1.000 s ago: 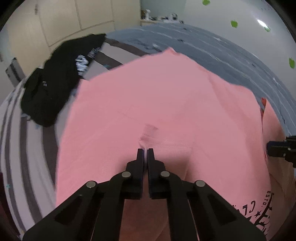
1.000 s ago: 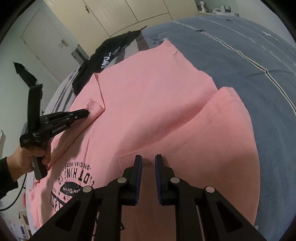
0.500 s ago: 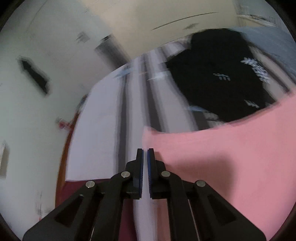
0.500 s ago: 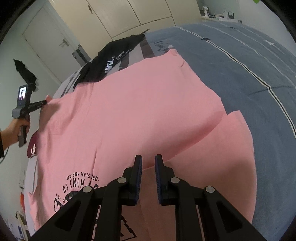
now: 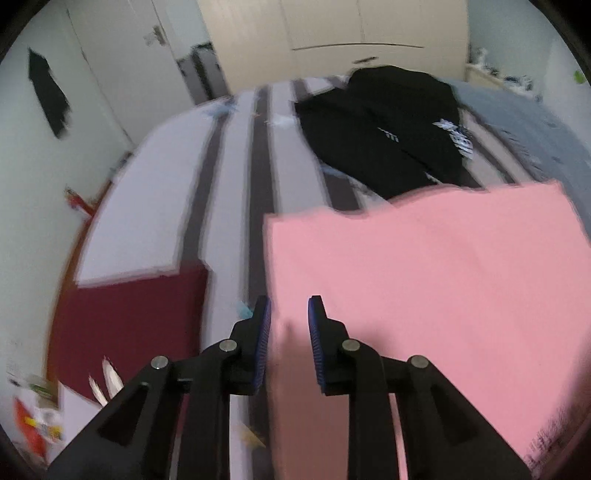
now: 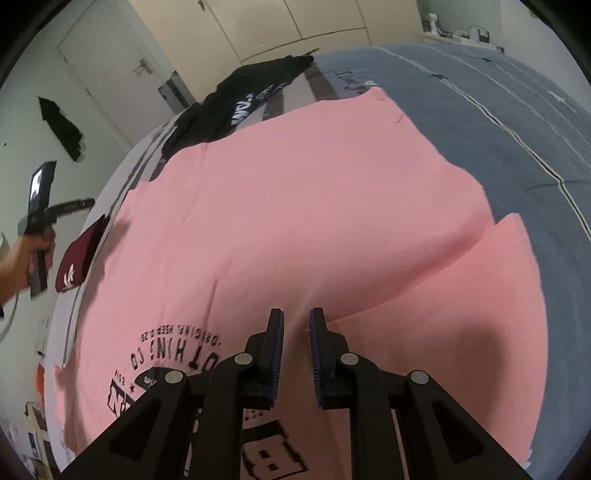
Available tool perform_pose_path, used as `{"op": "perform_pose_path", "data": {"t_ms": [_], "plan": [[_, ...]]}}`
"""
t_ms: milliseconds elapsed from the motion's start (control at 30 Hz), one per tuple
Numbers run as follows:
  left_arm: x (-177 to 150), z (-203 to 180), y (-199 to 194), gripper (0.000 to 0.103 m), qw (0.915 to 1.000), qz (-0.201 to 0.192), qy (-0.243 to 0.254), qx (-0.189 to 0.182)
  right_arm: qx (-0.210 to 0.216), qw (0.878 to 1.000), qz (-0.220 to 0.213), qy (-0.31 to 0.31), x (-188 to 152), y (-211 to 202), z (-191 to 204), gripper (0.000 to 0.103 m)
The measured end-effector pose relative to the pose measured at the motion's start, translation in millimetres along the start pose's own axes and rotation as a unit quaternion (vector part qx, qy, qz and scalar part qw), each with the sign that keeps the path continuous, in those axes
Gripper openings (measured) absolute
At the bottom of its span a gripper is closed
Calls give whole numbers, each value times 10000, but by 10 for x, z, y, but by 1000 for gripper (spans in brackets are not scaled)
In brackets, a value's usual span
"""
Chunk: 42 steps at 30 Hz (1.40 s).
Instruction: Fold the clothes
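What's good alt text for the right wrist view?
A pink T-shirt lies spread on a bed, black print near the open right gripper hovering over it. A black garment lies beyond, and the left gripper is off its left edge.

The shirt [image 6: 314,221] is plain pink, and it carries black printed letters [image 6: 177,354] near its lower part. The bedsheet [image 5: 229,177] has a pattern of pale lilac-white and dark grey stripes, and the blanket [image 6: 498,110] is grey-blue with thin white lines. The garment [image 5: 391,122] behind the shirt is black with small white print. A folded cloth [image 5: 129,317] is dark maroon. The wardrobe doors [image 6: 295,26] are cream.
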<state>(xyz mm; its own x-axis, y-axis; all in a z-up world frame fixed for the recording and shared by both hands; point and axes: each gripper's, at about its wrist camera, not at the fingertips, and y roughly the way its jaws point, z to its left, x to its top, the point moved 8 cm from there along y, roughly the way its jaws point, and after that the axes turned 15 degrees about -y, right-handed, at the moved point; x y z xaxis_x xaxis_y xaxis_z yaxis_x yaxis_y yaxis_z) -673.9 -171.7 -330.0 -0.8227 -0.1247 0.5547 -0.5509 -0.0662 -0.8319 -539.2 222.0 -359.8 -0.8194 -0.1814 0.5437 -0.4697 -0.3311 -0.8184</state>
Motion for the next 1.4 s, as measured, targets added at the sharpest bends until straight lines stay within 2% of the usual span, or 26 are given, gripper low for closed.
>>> {"op": "perform_pose_path", "data": {"t_ms": [133, 167, 233, 333, 467, 533, 567, 667, 700, 900, 1133, 1233, 1267, 1400], "plan": [[-659, -213, -289, 18, 9980, 229, -223, -540, 8, 9999, 55, -127, -95, 14, 149, 17], [-829, -250, -370, 18, 9972, 264, -291, -633, -1, 9999, 58, -143, -112, 17, 176, 22], [-1142, -305, -501, 18, 9960, 351, -383, -733, -31, 9997, 52, -219, -153, 7, 255, 24], [-1585, -347, -618, 18, 9956, 503, -307, -730, -21, 9995, 115, -310, -248, -7, 366, 24], [-2086, -188, -587, 18, 9944, 884, -447, -364, -106, 9986, 244, -454, -395, -75, 439, 24], [-2196, -113, -658, 18, 9933, 923, -632, -304, -264, 9980, 277, -494, -458, -155, 397, 25], [-2233, -87, -715, 18, 9927, 918, -725, -305, -369, 9976, 289, -514, -494, -209, 365, 28], [-2343, -120, -866, 18, 9919, 931, -775, -395, -876, 9949, 213, -442, -584, -398, 171, 49], [-2378, -137, -912, 18, 9917, 929, -775, -429, -992, 9940, 202, -414, -606, -425, 116, 51], [-2580, -230, -1165, 18, 9903, 927, -830, -623, -1283, 9903, 114, -523, -627, -390, -56, 51], [-2787, -153, -1297, 19, 9878, 936, -1083, -615, -1555, 9819, 240, -1055, -378, 2, 35, 49], [-2994, -62, -1440, 19, 9865, 919, -1239, -546, -1530, 9832, 221, -976, -382, 1, -45, 40], [-3089, -6, -1533, 19, 9857, 917, -1314, -517, -1505, 9840, 209, -929, -388, -12, -78, 34], [-3265, 3, -1687, 19, 9845, 881, -1456, -428, -1406, 9872, 159, -739, -412, -62, -209, 28]]}}
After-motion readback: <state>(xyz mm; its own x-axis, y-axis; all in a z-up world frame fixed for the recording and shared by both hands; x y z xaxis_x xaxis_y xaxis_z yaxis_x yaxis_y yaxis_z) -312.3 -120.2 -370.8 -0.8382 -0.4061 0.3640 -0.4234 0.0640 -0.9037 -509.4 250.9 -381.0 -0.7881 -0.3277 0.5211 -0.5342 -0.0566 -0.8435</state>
